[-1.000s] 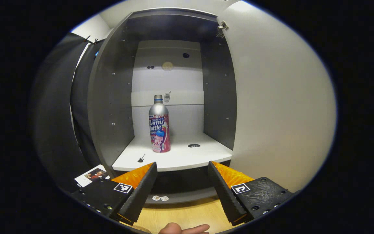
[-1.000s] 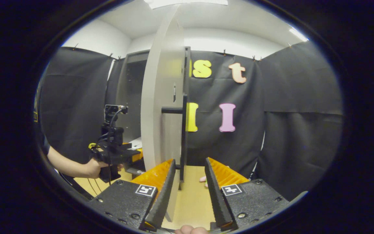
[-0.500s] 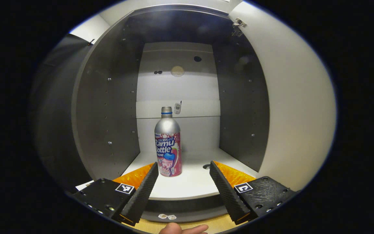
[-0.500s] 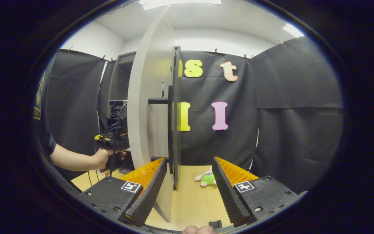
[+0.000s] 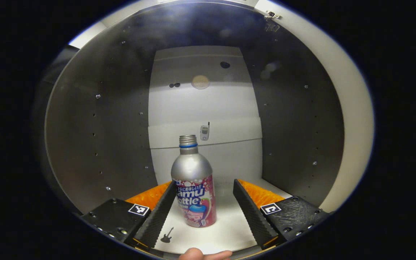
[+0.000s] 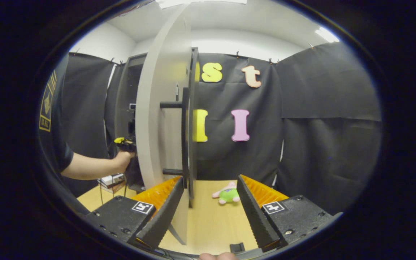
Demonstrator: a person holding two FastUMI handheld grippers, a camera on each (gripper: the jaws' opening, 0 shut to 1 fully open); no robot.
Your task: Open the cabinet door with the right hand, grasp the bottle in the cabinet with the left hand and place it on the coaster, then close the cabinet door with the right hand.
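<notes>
Inside cabinet (image 5: pixel 114 119), bottle (image 5: pixel 194 189) stands between left gripper's (image 5: pixel 203 207) wide fingers, untouched; right gripper (image 6: pixel 209 204) gapes beside door (image 6: pixel 157 119).

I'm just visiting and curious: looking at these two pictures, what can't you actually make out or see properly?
- Left gripper view: the bottle label's left edge is hidden behind the left hand-held gripper finger.
- Left gripper view: the small stickers on the cabinet back wall and shelf are too small to identify surely.
- Right gripper view: the open cabinet door hides most of the other gripper and the cabinet's inside.
- Right gripper view: the person's sleeve is cut off by the edge.
</notes>
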